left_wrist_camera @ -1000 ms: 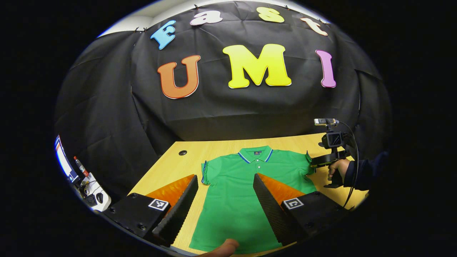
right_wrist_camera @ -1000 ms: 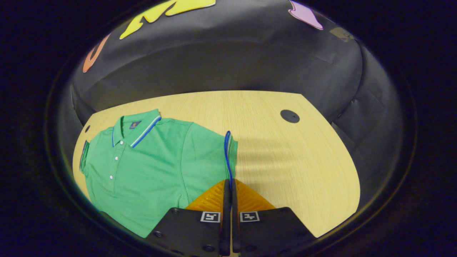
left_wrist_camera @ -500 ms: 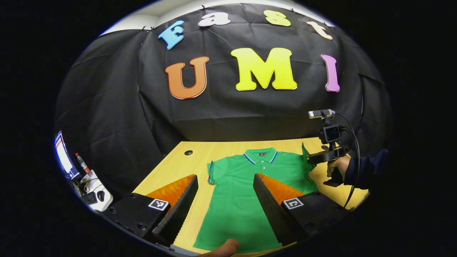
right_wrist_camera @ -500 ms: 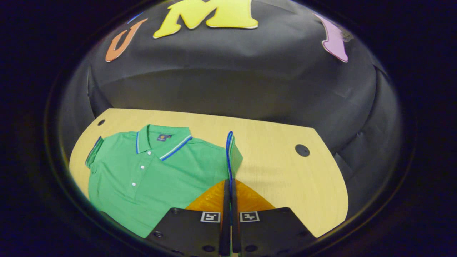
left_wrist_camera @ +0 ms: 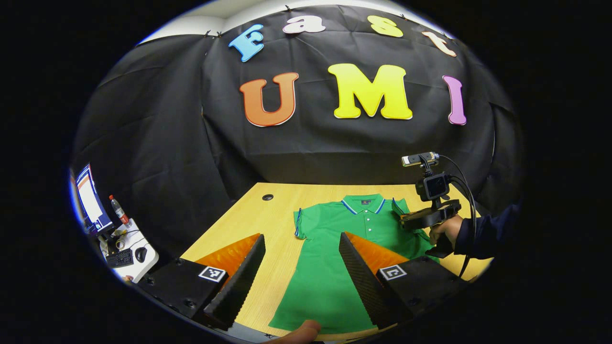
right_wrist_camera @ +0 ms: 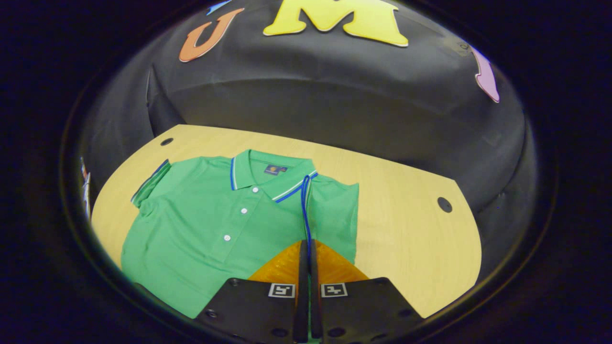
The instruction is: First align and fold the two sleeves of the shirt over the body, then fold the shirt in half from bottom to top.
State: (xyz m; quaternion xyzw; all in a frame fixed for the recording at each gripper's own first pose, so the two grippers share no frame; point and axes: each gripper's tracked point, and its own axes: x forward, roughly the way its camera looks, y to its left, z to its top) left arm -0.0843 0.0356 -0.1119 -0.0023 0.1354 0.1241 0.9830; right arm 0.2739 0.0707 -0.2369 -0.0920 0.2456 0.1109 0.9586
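The green shirt (right_wrist_camera: 215, 224) lies flat on the table (right_wrist_camera: 411, 243), left of middle in the right gripper view. The right gripper (right_wrist_camera: 306, 248) pinches its sleeve (right_wrist_camera: 330, 210). The left gripper (left_wrist_camera: 301, 260) is wide open above the shirt's bottom part.

This is a recording booth in a lab or office, not a home. Black cloth (left_wrist_camera: 158, 143) hangs as the wall behind a pale wooden desk (left_wrist_camera: 248, 220) with round cable holes (left_wrist_camera: 267, 197). Off to one side, a small white table (left_wrist_camera: 138, 255) carries a lit monitor (left_wrist_camera: 91, 198), a dark keyboard (left_wrist_camera: 118, 258), a mouse and a red-capped bottle (left_wrist_camera: 117, 210).
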